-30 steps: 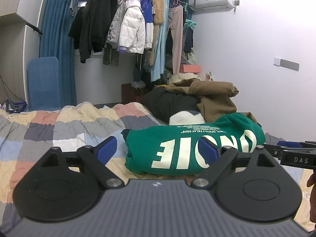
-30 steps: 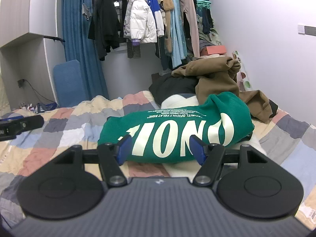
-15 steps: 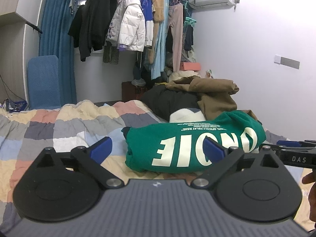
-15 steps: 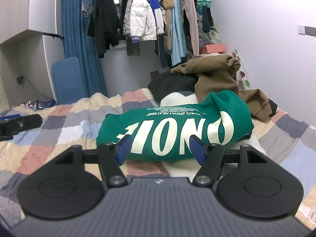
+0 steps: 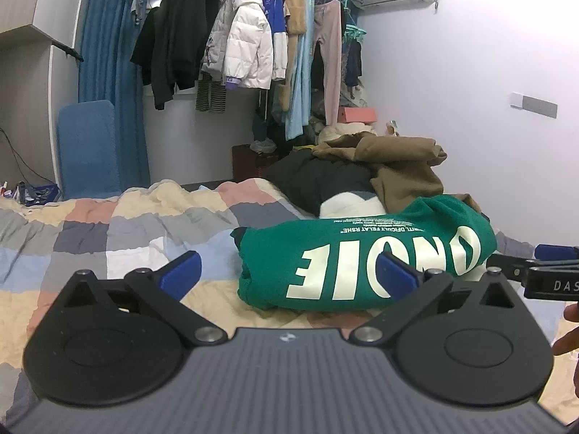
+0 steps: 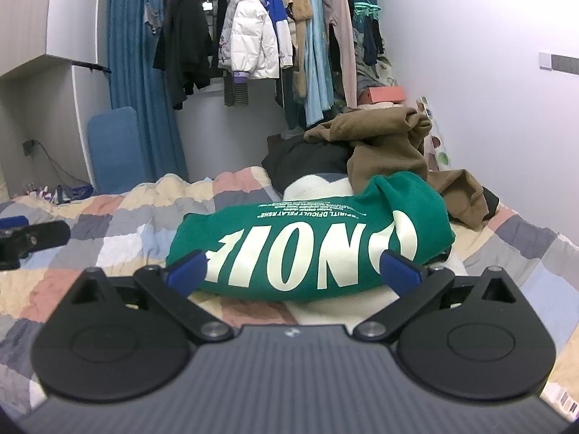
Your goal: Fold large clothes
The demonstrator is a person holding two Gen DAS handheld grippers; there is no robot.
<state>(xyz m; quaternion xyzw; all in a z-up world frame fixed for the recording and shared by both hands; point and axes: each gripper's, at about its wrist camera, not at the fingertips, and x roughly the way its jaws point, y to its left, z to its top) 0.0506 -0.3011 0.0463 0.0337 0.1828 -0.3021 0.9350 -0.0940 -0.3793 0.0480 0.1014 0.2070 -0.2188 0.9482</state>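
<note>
A folded green sweatshirt with large cream letters (image 5: 362, 253) lies on the patchwork quilt (image 5: 108, 231); it also shows in the right wrist view (image 6: 307, 246). My left gripper (image 5: 287, 276) is open and empty, a little in front of the sweatshirt's left end. My right gripper (image 6: 295, 275) is open and empty, just in front of the sweatshirt's middle. The right gripper's tip shows at the far right of the left wrist view (image 5: 542, 271); the left gripper's tip shows at the left of the right wrist view (image 6: 32, 238).
A heap of unfolded clothes lies behind the sweatshirt: a brown garment (image 5: 401, 166), a black one (image 5: 318, 184) and a white one (image 6: 315, 188). A rack of hanging clothes (image 5: 246, 47) stands beyond the bed. A white wall (image 6: 488, 90) runs along the right.
Both grippers have opened wider. The sweatshirt has not moved.
</note>
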